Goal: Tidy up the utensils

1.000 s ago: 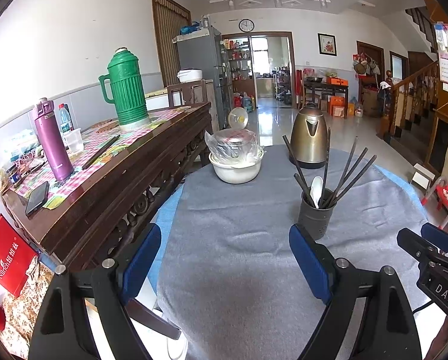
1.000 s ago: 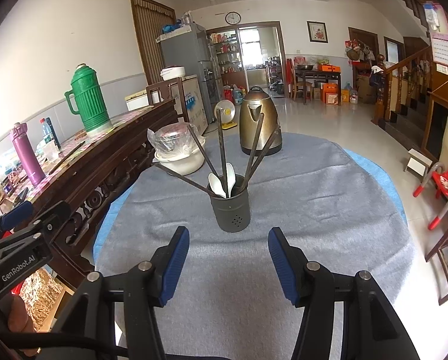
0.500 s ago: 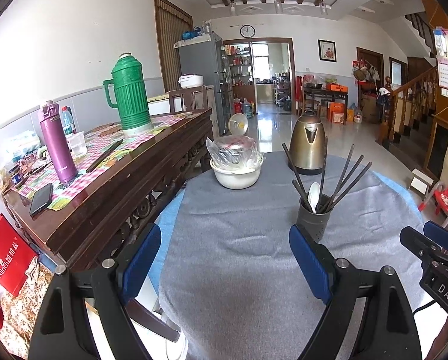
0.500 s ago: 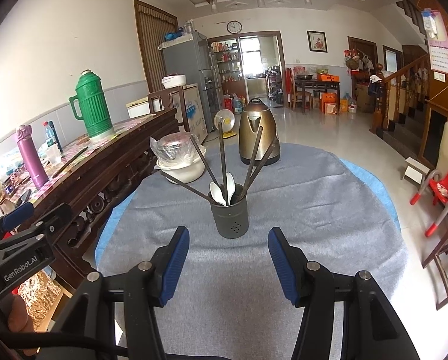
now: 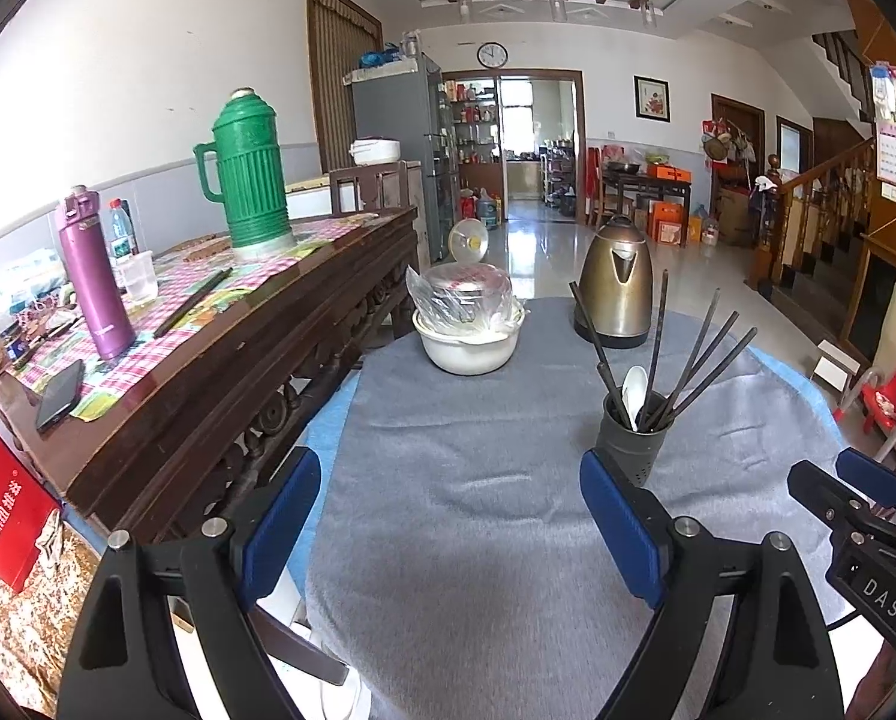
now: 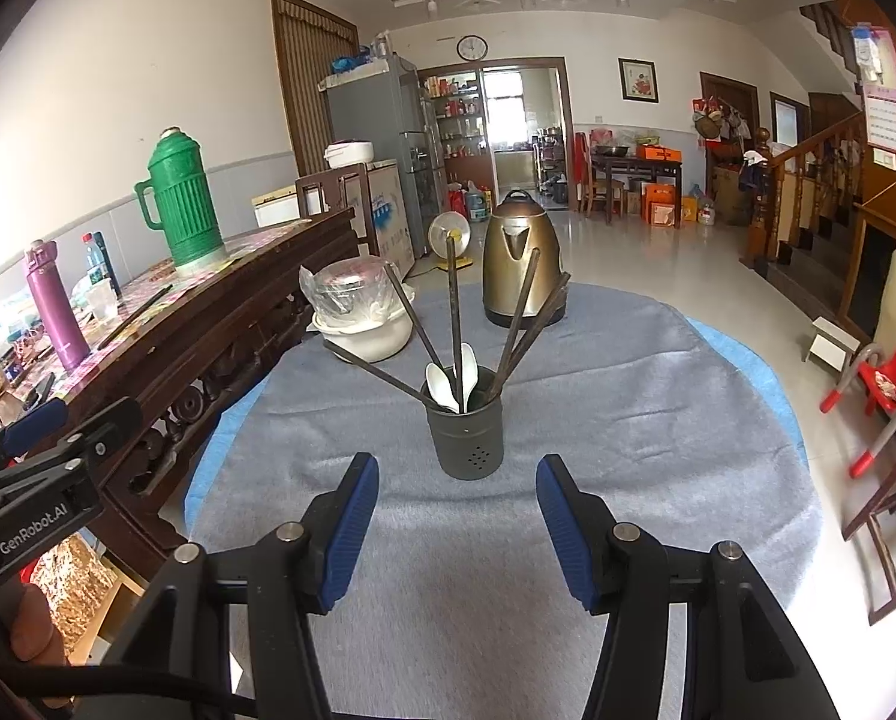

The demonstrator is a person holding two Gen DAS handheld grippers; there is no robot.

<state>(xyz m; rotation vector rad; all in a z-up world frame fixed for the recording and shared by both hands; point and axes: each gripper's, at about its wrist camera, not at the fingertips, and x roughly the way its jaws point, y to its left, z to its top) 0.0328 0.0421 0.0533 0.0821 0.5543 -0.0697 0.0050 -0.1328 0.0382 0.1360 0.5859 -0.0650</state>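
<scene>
A dark grey utensil cup (image 6: 465, 443) stands upright on the round table's grey cloth (image 6: 628, 420). Several dark chopsticks (image 6: 454, 324) fan out of it, and white spoons (image 6: 442, 387) rest inside. My right gripper (image 6: 457, 528) hovers just short of the cup, open, with nothing between its blue pads (image 6: 352, 525). In the left wrist view the same cup (image 5: 634, 444) sits at the right, beyond my right blue pad. My left gripper (image 5: 451, 528) is open wide over bare cloth. The other gripper's black body (image 5: 856, 522) shows at the right edge.
A gold kettle (image 6: 523, 258) and a white bowl holding a plastic-wrapped pot (image 6: 361, 312) stand at the table's far side. A dark wooden sideboard (image 5: 220, 372) along the left carries a green thermos (image 5: 247, 171), a purple flask (image 5: 94, 276) and a phone (image 5: 58, 396).
Both views have tilted up slightly, so the cup and table sit lower in frame. Neither gripper's opening changed and nothing was grasped.
</scene>
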